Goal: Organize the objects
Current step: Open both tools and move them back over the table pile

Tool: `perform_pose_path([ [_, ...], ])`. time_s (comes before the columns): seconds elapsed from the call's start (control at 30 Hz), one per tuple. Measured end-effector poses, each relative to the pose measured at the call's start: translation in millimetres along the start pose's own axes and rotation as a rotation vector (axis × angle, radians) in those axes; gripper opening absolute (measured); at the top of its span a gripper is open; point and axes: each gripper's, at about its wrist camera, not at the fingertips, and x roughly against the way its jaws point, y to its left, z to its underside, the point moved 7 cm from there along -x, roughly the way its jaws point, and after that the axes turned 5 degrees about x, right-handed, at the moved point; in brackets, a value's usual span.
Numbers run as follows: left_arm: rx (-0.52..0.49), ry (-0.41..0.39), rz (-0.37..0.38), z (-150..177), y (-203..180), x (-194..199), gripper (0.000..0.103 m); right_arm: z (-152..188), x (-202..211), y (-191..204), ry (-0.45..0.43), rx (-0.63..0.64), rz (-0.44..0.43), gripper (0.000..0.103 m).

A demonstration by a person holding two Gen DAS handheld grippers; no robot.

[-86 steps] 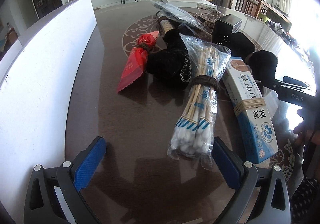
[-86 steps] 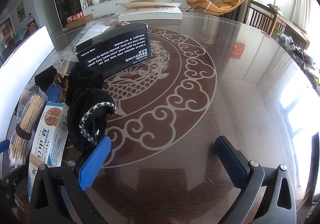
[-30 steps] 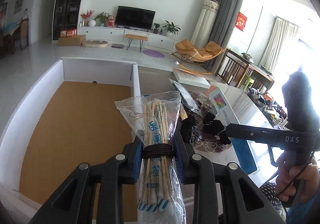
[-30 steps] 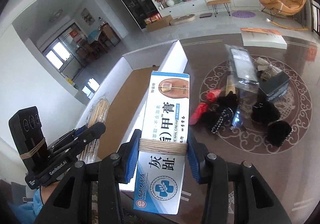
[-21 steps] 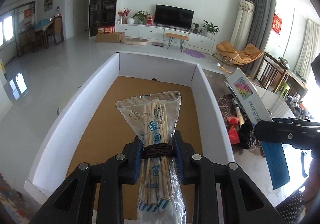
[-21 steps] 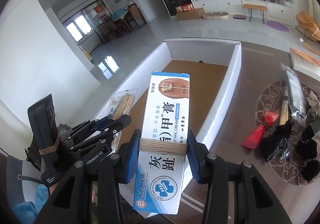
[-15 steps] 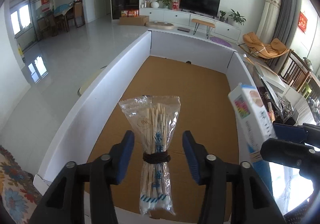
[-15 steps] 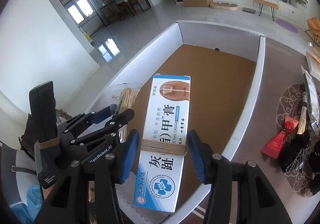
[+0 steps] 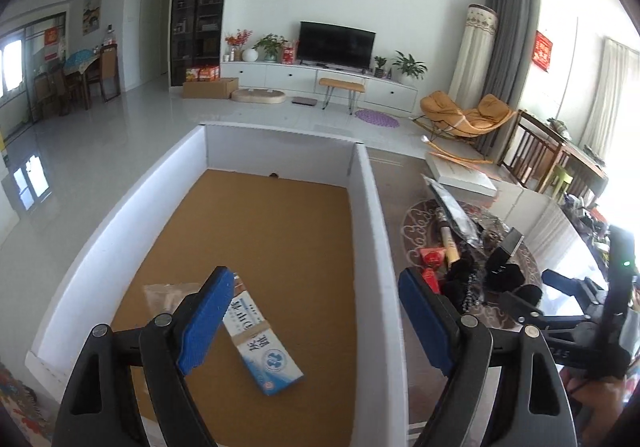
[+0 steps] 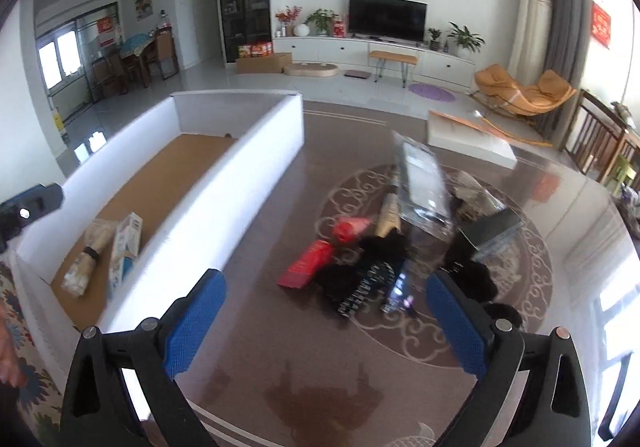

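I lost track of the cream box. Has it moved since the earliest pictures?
Yes. The cream box has gone from the round table into the white tray, lying on its brown floor beside the cotton swab bag.

- The right gripper (image 10: 326, 321) hangs over the dark table (image 10: 280, 375), jaws opening, nothing between them.
- A white box (image 10: 224, 183) with a brown floor stands at left.
- Inside it, a cotton swab bag (image 10: 86, 261) lies just beside a blue-and-white carton (image 10: 126, 247).
- A red packet (image 10: 306, 263) and black items (image 10: 360, 279) lie ahead on the table.
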Motion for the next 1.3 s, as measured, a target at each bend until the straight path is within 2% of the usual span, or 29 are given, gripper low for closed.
perform_pose_path([
  [0.07, -0.061, 0.007, 0.089, 6, -46, 3, 0.088, 36, -7, -44, 0.073, -0.075, 0.083, 0.1],
  [0.1, -0.088, 0.019, 0.133, 12, -69, 5, 0.095, 55, -11, -66, 0.106, -0.114, 0.119, 0.1],
  [0.17, -0.13, 0.059, 0.217, 27, -111, 0, 0.101, 90, -16, -98, 0.163, -0.191, 0.172, 0.1],
  [0.2, -0.147, 0.086, 0.253, 36, -129, -6, 0.101, 105, -18, -112, 0.187, -0.227, 0.187, 0.1],
  [0.3, -0.178, 0.182, 0.291, 71, -168, -34, 0.101, 130, -24, -140, 0.232, -0.286, 0.223, 0.1],
  [0.37, -0.196, 0.203, 0.264, 91, -179, -58, 0.101, 135, -26, -148, 0.24, -0.295, 0.235, 0.1],
  [0.5, -0.211, 0.229, 0.151, 118, -177, -109, 0.101, 129, -36, -157, 0.219, -0.292, 0.236, 0.102],
  [0.77, -0.184, 0.248, 0.038, 116, -167, -170, 0.101, 106, -68, -178, 0.171, -0.312, 0.227, 0.103],
  [0.87, -0.19, 0.29, 0.011, 119, -165, -182, 0.101, 99, -76, -183, 0.169, -0.311, 0.228, 0.103],
  [0.97, -0.231, 0.296, -0.006, 121, -172, -183, 0.103, 95, -77, -184, 0.17, -0.315, 0.227, 0.103],
  [1.3, -0.227, 0.295, -0.004, 121, -171, -179, 0.103, 95, -78, -184, 0.169, -0.314, 0.227, 0.103],
])
